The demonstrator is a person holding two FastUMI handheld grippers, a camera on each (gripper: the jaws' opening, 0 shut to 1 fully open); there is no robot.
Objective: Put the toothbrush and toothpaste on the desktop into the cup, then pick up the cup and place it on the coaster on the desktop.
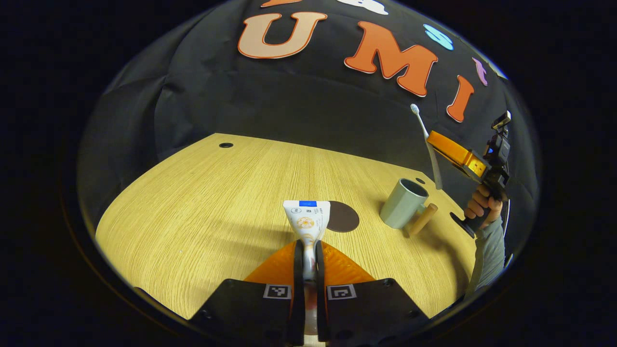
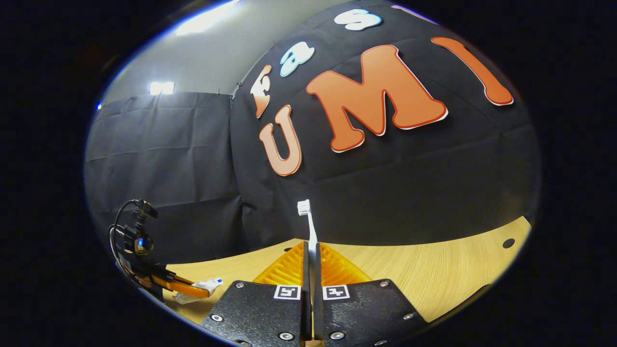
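Observation:
In the left gripper view my left gripper (image 1: pixel 308 250) is shut on a white toothpaste tube (image 1: pixel 307 219), whose flat end points away over the table. A dark round coaster (image 1: pixel 343 216) lies just beyond it. To the right stands a pale green cup (image 1: pixel 403 203) with a wooden handle. Above the cup the right gripper (image 1: pixel 436 144), held by a hand (image 1: pixel 482 205), grips a white toothbrush (image 1: pixel 425 140) upright, bristles up. In the right gripper view my right gripper (image 2: pixel 312 255) is shut on the toothbrush (image 2: pixel 307 221). The left gripper (image 2: pixel 205 289) with the toothpaste tube (image 2: pixel 197 291) shows at lower left.
The wooden table (image 1: pixel 202 202) has a cable hole (image 1: pixel 225 145) at its far left and another (image 2: pixel 508 243) at the right edge of the right gripper view. Black cloth walls close the booth behind the table.

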